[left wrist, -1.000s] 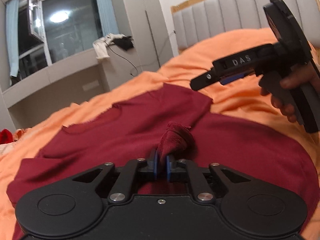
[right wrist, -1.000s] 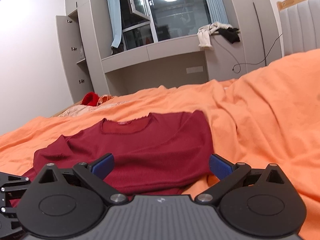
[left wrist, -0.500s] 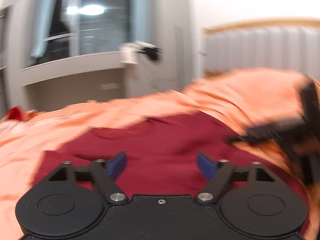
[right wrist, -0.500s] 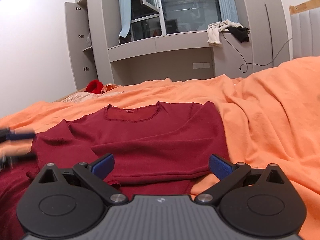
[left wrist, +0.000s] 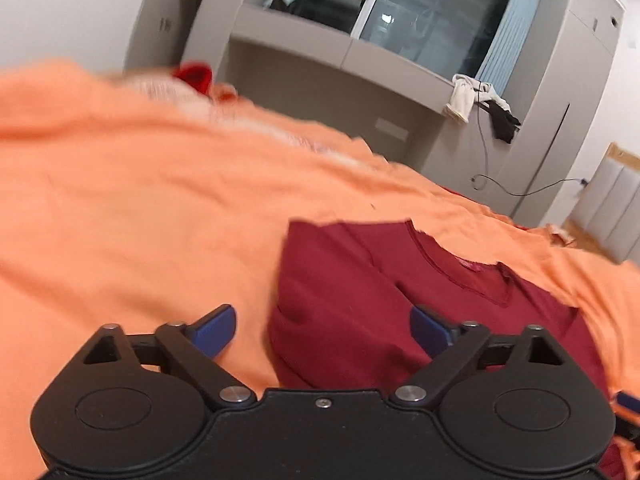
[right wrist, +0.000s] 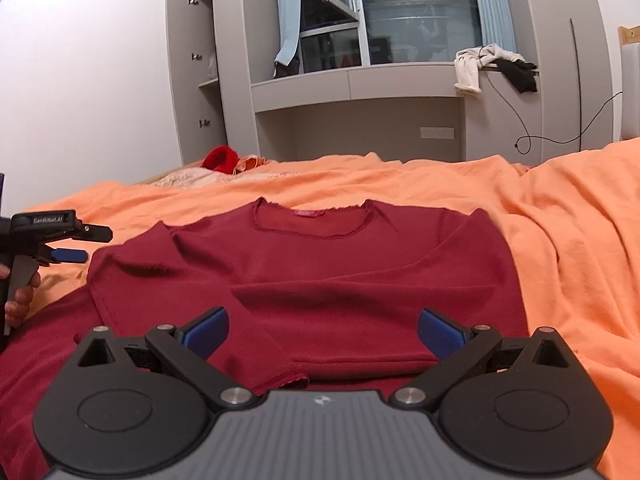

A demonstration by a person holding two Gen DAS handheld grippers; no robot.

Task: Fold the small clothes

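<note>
While both jaws stand apart, left hand-held gripper (left wrist: 322, 326) opening, empty, right hand-held gripper (right wrist: 323, 330) open over maroon top (right wrist: 304, 276), orange bedspread (right wrist: 560, 240), red garment (right wrist: 220, 158) upper left.

An orange bedspread (right wrist: 440, 184) fills the lower view. At eleven o'clock lies a bright red bundle (right wrist: 219, 159). At one o'clock, white and black clothes (right wrist: 492, 65) hang off a grey ledge (right wrist: 360, 80) — a cable (right wrist: 532, 142) dangles below (window (right wrist: 416, 20) above).
</note>
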